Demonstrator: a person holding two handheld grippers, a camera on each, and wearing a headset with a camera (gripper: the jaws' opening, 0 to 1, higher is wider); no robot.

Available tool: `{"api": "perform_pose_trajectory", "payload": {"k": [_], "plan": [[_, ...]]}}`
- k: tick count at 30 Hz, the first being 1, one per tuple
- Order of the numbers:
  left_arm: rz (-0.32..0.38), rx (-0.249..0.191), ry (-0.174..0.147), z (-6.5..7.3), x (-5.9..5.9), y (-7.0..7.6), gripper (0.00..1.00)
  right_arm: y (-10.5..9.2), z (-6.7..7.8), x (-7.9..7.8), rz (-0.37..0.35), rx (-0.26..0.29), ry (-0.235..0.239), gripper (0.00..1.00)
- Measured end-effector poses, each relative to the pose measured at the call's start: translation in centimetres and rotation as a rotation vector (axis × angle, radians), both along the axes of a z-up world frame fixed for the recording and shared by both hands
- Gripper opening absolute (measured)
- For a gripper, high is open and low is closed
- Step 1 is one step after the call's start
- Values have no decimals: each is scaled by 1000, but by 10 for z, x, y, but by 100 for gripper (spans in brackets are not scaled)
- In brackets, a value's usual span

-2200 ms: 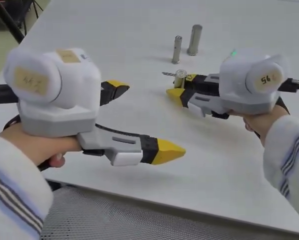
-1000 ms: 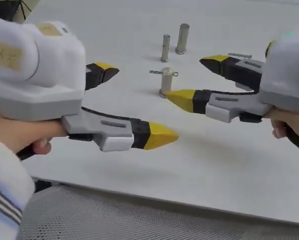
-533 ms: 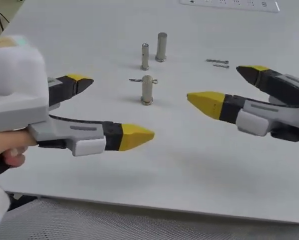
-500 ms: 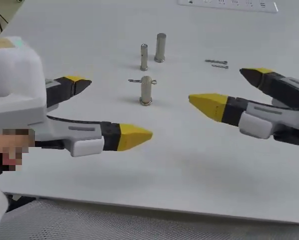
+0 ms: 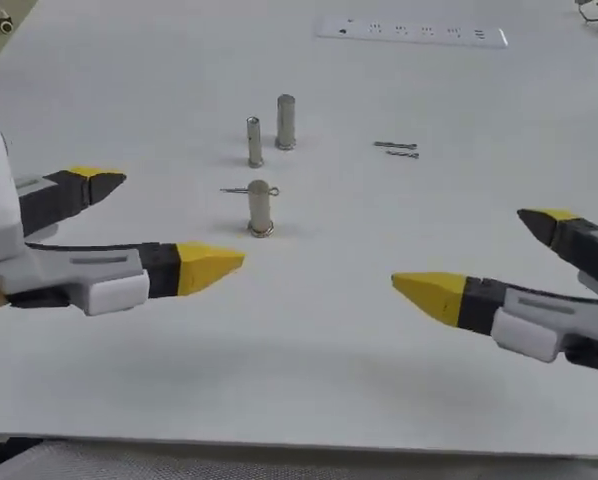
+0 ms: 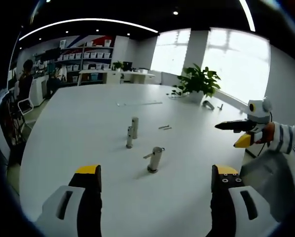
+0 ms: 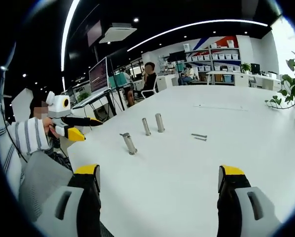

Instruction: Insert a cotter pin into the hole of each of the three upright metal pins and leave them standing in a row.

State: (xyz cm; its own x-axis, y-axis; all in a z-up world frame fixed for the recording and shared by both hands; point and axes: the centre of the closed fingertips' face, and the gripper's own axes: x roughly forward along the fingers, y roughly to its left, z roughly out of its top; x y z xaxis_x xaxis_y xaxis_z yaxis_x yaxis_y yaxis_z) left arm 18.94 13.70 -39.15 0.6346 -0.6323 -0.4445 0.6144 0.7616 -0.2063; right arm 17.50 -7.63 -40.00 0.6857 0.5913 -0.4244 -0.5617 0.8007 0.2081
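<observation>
Three upright metal pins stand on the white table point(image 5: 309, 330). The nearest pin point(image 5: 260, 208) point(image 6: 155, 159) point(image 7: 129, 143) has a cotter pin point(image 5: 247, 189) through its top hole. Behind it stand a thin pin point(image 5: 253, 141) point(image 6: 129, 137) point(image 7: 146, 126) and a thicker pin point(image 5: 285, 122) point(image 6: 134, 127) point(image 7: 160, 122), both with bare tops. Two loose cotter pins point(image 5: 396, 149) point(image 6: 163, 127) point(image 7: 199, 136) lie to the right. My left gripper point(image 5: 169, 220) point(image 6: 156, 177) is open, left of the pins. My right gripper point(image 5: 471, 252) point(image 7: 159, 170) is open, near and right of them. Both are empty.
A white power strip point(image 5: 414, 32) lies at the table's far edge. A potted plant point(image 6: 197, 81) stands at one end of the table. People sit at desks point(image 7: 148, 74) beyond the table. Each gripper is visible from the other: right gripper point(image 6: 239, 133), left gripper point(image 7: 76, 127).
The right gripper has come off the near pin, leaving the cotter pin in it, and drawn back to the right. The left gripper has drawn back left. The head camera has shifted.
</observation>
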Motion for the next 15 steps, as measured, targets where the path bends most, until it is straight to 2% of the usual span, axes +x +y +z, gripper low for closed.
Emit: {"api": "perform_pose_trajectory", "payload": {"k": [3,5,8,11,15], "plan": [[12,5,-14,3,12,1,90,-2,0,-1,-20,28,13,98],[16,-1,-38,7,22,-2,90,-4,-1,-2,-28,24,15,98],[17,6,-53,9,36,-4,88,-6,-2,-4,-34,22,22,98],[19,18,-70,12,53,-5,82,-9,-5,-6,-46,14,36,98],[34,3,-90,17,79,-9,75,-15,-6,-7,-63,8,43,98]]}}
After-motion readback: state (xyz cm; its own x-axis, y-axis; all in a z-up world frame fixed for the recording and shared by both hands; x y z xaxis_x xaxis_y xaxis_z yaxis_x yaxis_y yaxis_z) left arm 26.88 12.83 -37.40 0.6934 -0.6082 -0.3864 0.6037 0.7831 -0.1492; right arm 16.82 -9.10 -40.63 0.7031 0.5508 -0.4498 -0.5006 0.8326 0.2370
